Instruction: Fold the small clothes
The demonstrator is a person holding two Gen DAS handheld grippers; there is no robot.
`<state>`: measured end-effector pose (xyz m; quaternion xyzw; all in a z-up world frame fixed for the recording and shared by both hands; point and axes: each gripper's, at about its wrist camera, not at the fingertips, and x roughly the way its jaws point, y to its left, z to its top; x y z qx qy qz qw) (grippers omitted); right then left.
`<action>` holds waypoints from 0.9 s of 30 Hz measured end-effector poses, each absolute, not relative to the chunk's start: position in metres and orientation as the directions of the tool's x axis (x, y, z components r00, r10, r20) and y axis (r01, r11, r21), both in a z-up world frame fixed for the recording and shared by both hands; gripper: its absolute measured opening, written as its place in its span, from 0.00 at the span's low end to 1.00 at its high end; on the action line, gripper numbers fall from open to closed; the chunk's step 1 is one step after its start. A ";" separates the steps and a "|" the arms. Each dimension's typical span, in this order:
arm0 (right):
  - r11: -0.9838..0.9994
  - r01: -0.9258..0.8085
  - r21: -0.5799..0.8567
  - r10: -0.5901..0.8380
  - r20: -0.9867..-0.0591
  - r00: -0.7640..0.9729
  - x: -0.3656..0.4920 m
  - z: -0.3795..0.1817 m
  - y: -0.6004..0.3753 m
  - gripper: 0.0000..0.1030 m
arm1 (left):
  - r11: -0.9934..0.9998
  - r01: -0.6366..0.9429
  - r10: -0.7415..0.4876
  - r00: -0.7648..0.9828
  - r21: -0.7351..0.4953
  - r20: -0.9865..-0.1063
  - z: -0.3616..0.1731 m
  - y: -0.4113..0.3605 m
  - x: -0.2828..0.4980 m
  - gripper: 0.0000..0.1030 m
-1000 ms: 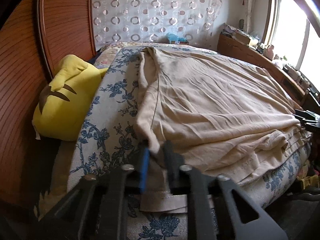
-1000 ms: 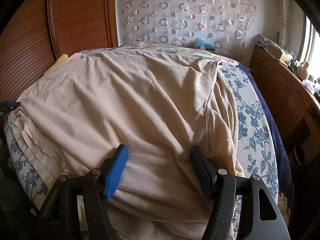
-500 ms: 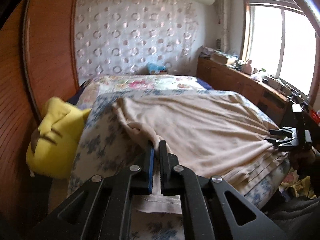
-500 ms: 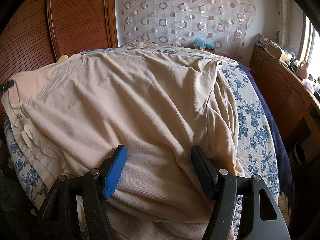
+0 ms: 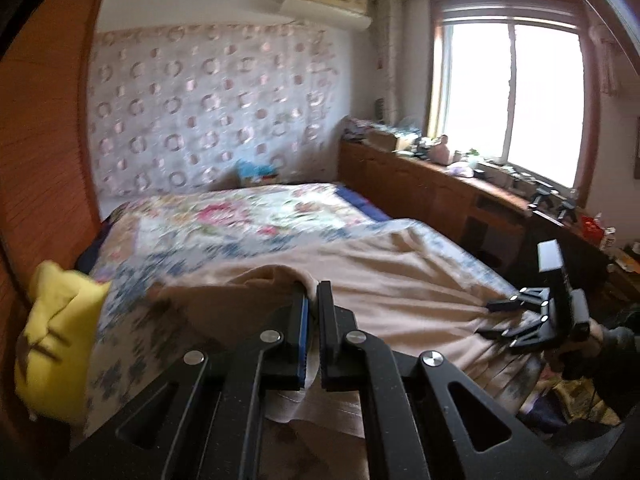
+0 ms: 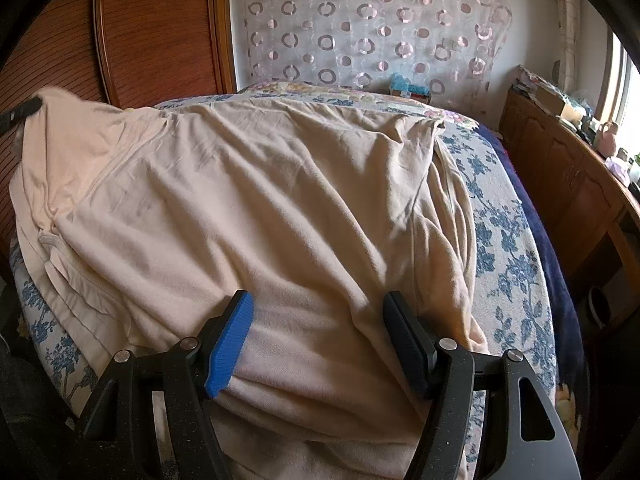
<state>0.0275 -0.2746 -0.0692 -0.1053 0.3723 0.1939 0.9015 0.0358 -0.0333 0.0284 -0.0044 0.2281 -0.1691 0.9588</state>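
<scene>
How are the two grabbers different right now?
The left gripper is pinched shut on a corner of the beige garment; the right gripper stands wide open, one finger on each side of a bunch of it. The left one holds its corner up off the bed; the right one sits low at the bed's edge. Both are black with a blue pad.

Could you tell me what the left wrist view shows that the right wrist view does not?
Only the left wrist view shows the left gripper shut on a fold of the beige garment, the yellow plush and the air conditioner. Only the right wrist view shows the right gripper open astride the cloth. Both show the garment on the floral bedspread.
</scene>
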 end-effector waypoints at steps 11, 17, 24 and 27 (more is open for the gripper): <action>0.916 -0.400 -0.040 0.277 -0.657 0.701 0.007 -0.040 -0.292 0.67 | 0.865 0.498 -0.480 0.780 -0.065 -0.402 0.067 -0.115 0.064 0.04; 0.924 -0.381 -0.037 0.272 -0.636 0.722 -0.005 -0.037 -0.297 0.67 | 0.844 0.533 -0.505 0.759 -0.053 -0.411 0.074 -0.145 0.062 0.04; 0.923 -0.384 -0.024 0.282 -0.636 0.719 -0.007 -0.040 -0.304 0.67 | 0.841 0.536 -0.502 0.725 -0.070 -0.472 0.050 -0.145 0.059 0.43; 0.921 -0.389 -0.015 0.291 -0.638 0.713 -0.003 -0.038 -0.304 0.67 | 0.844 0.530 -0.499 0.719 -0.084 -0.484 0.046 -0.139 0.057 0.50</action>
